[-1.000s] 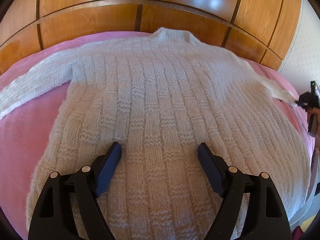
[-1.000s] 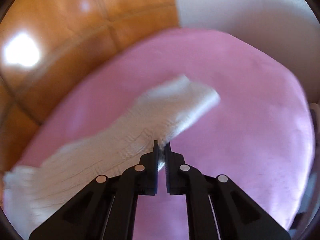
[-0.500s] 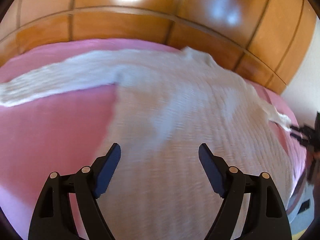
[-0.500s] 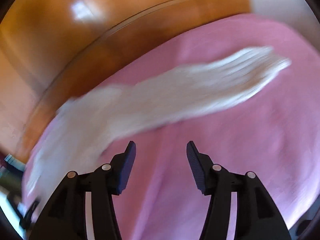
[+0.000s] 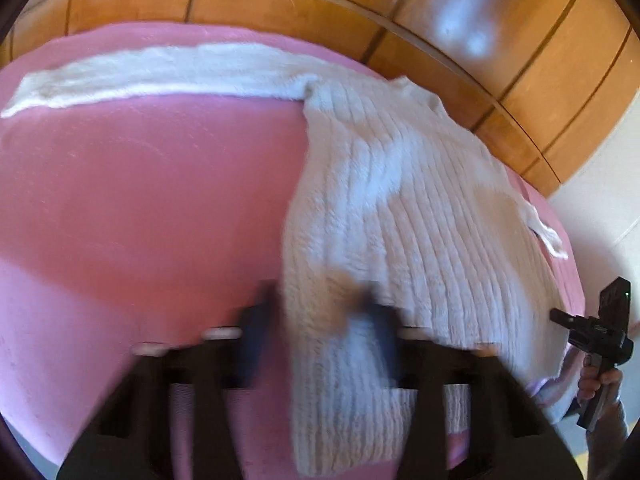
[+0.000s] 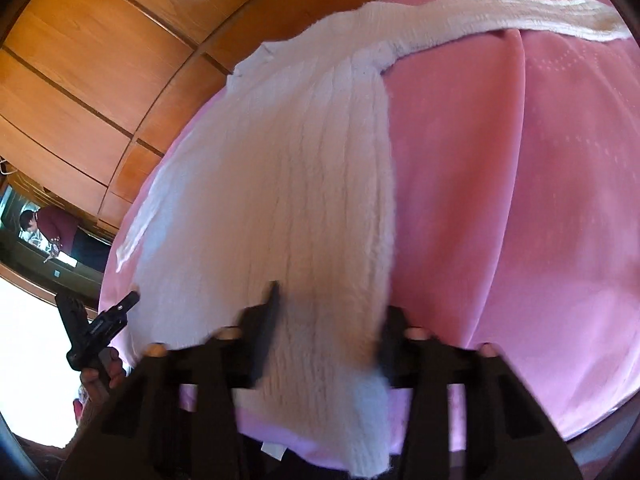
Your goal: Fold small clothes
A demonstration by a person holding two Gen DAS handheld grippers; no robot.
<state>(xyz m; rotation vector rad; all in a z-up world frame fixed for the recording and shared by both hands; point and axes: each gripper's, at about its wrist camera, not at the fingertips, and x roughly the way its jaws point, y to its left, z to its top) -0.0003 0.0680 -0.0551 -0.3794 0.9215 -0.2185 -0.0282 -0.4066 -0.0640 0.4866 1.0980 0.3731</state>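
A white knitted sweater (image 5: 400, 208) lies flat on a pink bedspread (image 5: 140, 208), both sleeves stretched out sideways. My left gripper (image 5: 316, 344) is open and blurred, its fingers on either side of the sweater's lower left side edge. My right gripper (image 6: 328, 340) is open and blurred, straddling the sweater's (image 6: 280, 184) lower right side edge. Each view shows the other gripper in a hand: the right one (image 5: 592, 332) and the left one (image 6: 96, 324), both at the bed's near edge.
A glossy wooden headboard (image 5: 360, 12) runs behind the bed. A white wall (image 5: 600, 208) is at the right. A mirror or screen showing a person (image 6: 44, 232) sits at the far left of the right wrist view. The bedspread (image 6: 520, 200) hangs over the near edge.
The right gripper let go of the right sleeve, opened and swung down to the sweater's lower right edge. The left gripper moved left to the lower left edge, narrowing somewhat.
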